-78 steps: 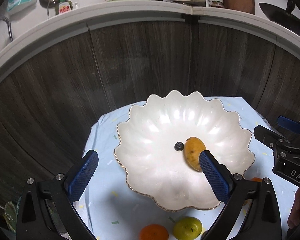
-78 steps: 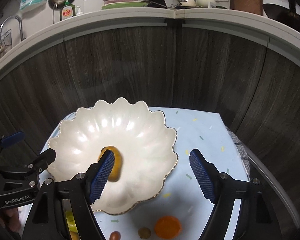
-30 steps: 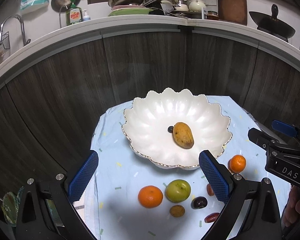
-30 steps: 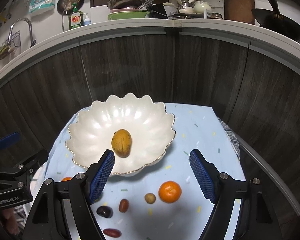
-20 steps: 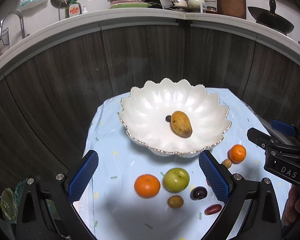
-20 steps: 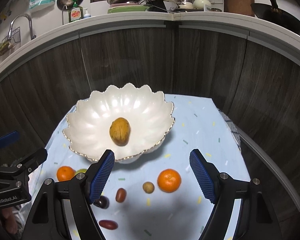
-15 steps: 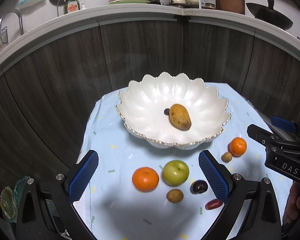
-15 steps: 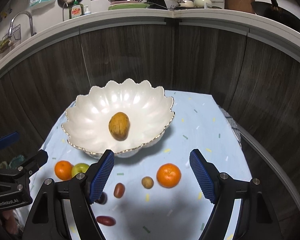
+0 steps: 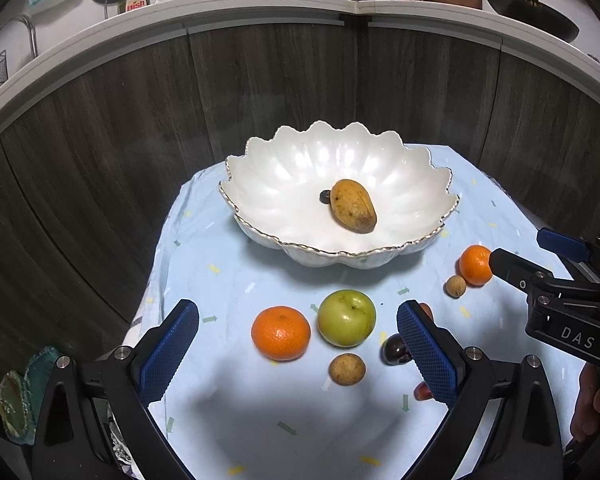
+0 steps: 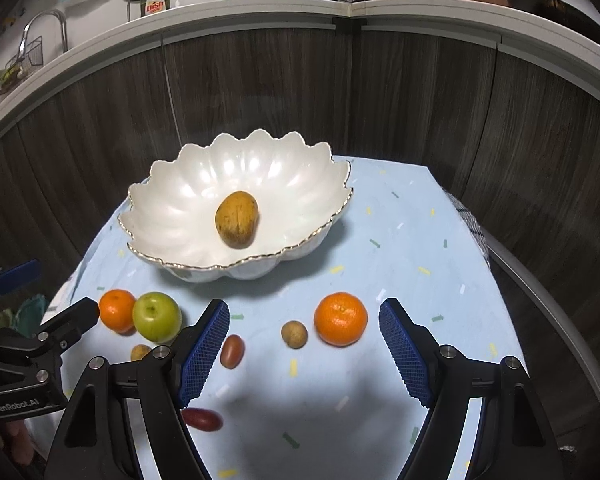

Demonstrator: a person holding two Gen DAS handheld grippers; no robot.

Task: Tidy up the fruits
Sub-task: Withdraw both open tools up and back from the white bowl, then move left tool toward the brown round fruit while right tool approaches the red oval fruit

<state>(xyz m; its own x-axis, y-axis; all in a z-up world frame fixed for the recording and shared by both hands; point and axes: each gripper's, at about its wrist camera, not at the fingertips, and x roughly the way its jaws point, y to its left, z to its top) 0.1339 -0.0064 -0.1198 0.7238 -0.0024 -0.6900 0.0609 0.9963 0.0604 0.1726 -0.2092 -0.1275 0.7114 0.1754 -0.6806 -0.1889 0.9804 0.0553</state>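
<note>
A white scalloped bowl (image 9: 412,184) (image 10: 300,184) holds a yellow mango (image 9: 353,211) (image 10: 237,219) and a small dark fruit (image 9: 324,197). On the blue cloth in front lie an orange (image 9: 281,333) (image 10: 117,309), a green apple (image 9: 346,318) (image 10: 156,316), a second orange (image 9: 475,265) (image 10: 341,318), small brown fruits (image 9: 347,368) (image 10: 294,333), a dark plum (image 9: 396,350) and red fruits (image 10: 232,351). My left gripper (image 9: 298,346) is open above the orange and apple. My right gripper (image 10: 304,346) is open above the small brown fruit and second orange.
The blue cloth (image 10: 412,240) covers a small table in front of dark wood cabinet doors (image 9: 284,88). A white counter (image 10: 352,10) above carries pans and dishes. A red oblong fruit (image 10: 202,419) lies near the cloth's front. The right gripper's body (image 9: 572,300) shows at the right.
Both grippers have pulled back and away from the bowl, so the loose fruits on the cloth have come into view beneath them. Both stay open and empty.
</note>
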